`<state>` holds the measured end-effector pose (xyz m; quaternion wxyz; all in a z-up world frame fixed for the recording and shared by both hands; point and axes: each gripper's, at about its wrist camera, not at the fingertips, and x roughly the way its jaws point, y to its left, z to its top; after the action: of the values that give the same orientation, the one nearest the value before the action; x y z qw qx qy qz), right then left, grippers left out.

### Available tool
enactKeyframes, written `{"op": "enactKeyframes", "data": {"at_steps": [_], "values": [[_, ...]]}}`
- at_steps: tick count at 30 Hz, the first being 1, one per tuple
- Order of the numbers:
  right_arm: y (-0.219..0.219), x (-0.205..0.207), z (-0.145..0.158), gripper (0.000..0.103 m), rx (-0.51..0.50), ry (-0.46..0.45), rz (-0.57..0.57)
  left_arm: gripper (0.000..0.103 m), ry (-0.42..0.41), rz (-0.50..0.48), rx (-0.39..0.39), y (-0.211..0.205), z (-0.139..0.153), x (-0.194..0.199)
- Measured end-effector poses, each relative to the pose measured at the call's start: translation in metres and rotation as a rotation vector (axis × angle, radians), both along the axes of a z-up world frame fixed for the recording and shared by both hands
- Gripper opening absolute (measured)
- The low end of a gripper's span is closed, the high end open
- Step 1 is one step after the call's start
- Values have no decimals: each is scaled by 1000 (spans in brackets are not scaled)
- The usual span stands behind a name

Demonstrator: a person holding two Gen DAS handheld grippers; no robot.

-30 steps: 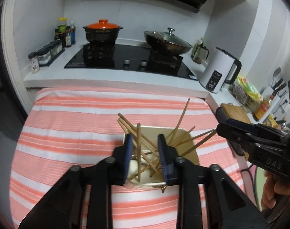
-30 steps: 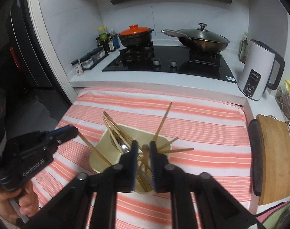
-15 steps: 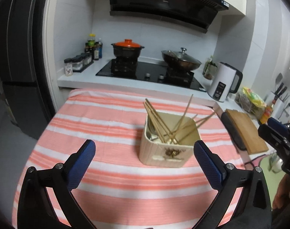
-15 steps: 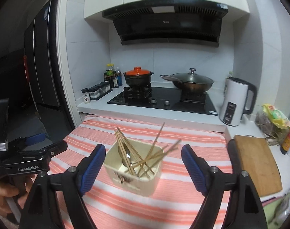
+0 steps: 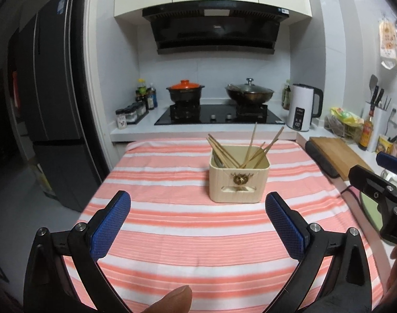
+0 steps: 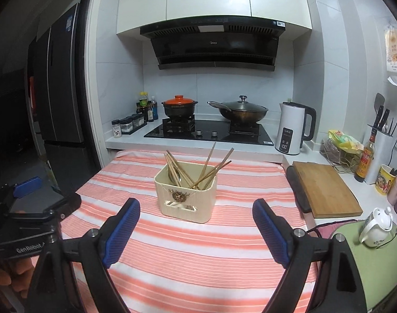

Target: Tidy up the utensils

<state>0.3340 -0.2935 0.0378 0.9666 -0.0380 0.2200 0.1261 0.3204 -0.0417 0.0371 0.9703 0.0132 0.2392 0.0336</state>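
Note:
A cream utensil holder (image 5: 238,180) stands on the striped cloth and holds several wooden chopsticks (image 5: 224,152) and a metal spoon; it also shows in the right wrist view (image 6: 185,195) with the chopsticks (image 6: 208,172). My left gripper (image 5: 198,216) is open and empty, well back from the holder. My right gripper (image 6: 195,224) is open and empty, also back from it. Each gripper shows at the edge of the other's view: the right one (image 5: 381,180) and the left one (image 6: 34,208).
The table wears a pink and white striped cloth (image 5: 188,234). Behind is a counter with a hob (image 5: 216,114), pots and a white kettle (image 5: 302,110). A cutting board (image 6: 326,187), bottles and a teapot (image 6: 378,227) lie to the right. A fridge (image 5: 49,104) stands left.
Both grippers were shut over the holder among the chopsticks; they opened wide and drew back and up, away from the holder. The chopsticks stay in the holder.

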Motion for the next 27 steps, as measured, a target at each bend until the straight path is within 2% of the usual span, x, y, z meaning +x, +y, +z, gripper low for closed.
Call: {"op": "enactKeyframes", "data": {"at_steps": [15, 27], "values": [[4, -27, 5, 90, -17, -28, 9, 103, -37, 47, 34, -7, 14, -28], [4, -39, 8, 90, -22, -45, 14, 103, -18, 34, 18, -6, 17, -33]]}}
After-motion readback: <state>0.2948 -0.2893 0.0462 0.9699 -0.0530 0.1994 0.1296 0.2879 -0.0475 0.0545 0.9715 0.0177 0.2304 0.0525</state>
